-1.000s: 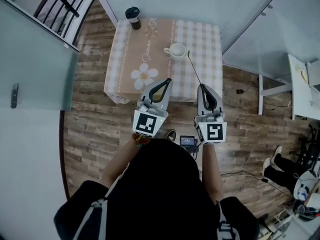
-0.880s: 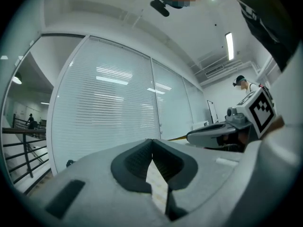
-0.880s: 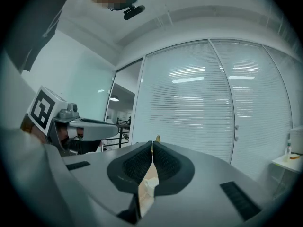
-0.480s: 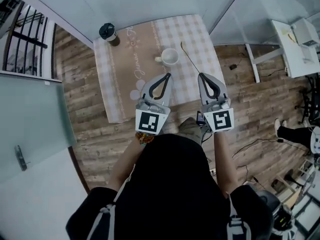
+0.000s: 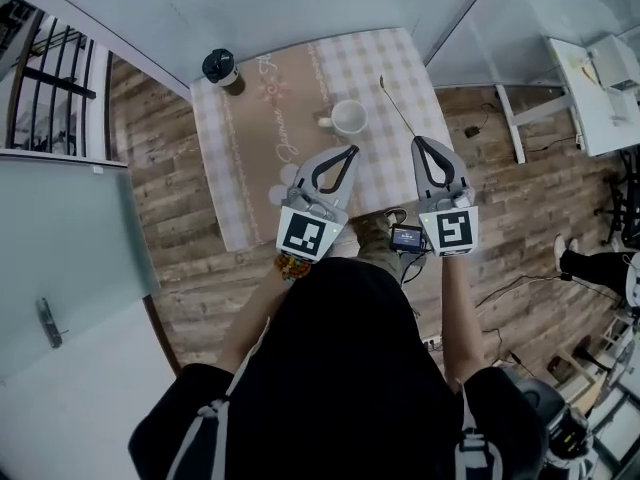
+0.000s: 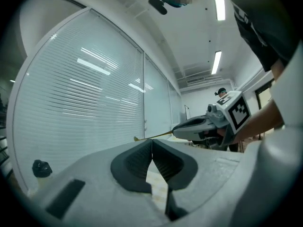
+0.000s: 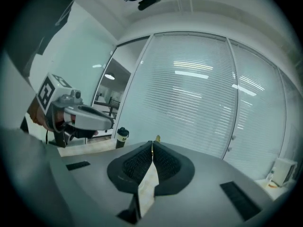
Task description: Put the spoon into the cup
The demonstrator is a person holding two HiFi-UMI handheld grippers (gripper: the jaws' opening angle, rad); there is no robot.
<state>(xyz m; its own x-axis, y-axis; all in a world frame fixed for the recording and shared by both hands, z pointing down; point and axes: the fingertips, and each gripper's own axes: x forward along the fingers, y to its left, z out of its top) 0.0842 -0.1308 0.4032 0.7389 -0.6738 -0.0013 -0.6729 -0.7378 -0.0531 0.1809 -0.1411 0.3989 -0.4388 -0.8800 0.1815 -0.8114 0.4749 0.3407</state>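
Fingers of right gripper clamped on spoon, left gripper pressed together, empty; risk of thin handle pivoting, missing cup, dropping onto desk.

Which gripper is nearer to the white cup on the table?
Left. In the head view the left gripper sits just below the cup; the right gripper, shut on the spoon, is farther off to the cup's right.

Checked cloth drapes over the table's edges, soft and matt. The cup looks white and glossy, ceramic perhaps. The spoon is thin, brassy metal. The left gripper and right gripper have matt grey plastic shells with dark ribbed pads. Dull wood-plank floor lies below.
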